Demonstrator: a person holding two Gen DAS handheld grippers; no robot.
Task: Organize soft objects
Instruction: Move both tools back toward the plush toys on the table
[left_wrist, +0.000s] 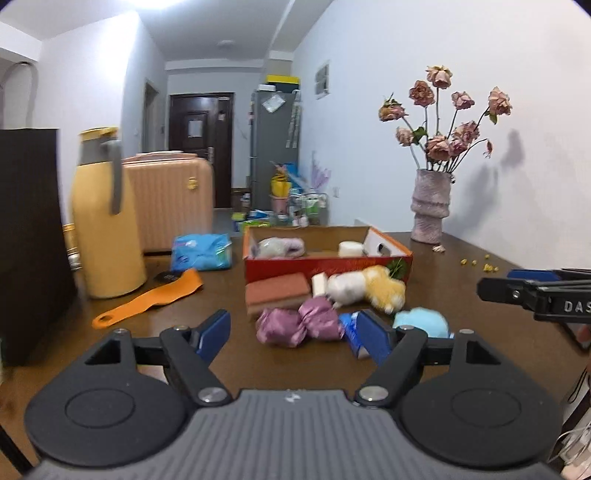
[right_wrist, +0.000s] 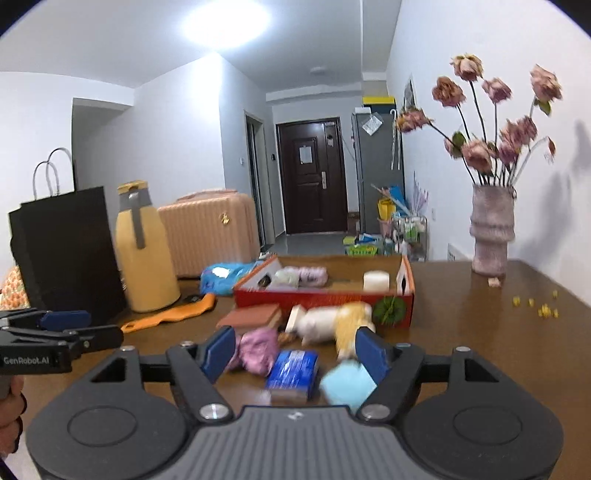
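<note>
Both grippers, left (left_wrist: 295, 334) and right (right_wrist: 295, 354), are seen released, with nothing grasped. Beyond the fingers, a purple pouch (left_wrist: 298, 325), blue pack (right_wrist: 293, 373), plush (left_wrist: 365, 288) and sponge (left_wrist: 279, 291) are heaped before the red box (left_wrist: 325, 264) on the table (left_wrist: 461, 295).

left tool (right_wrist: 62, 332): "GenRobot.AI" | right tool (left_wrist: 535, 291): "DAS"
</note>
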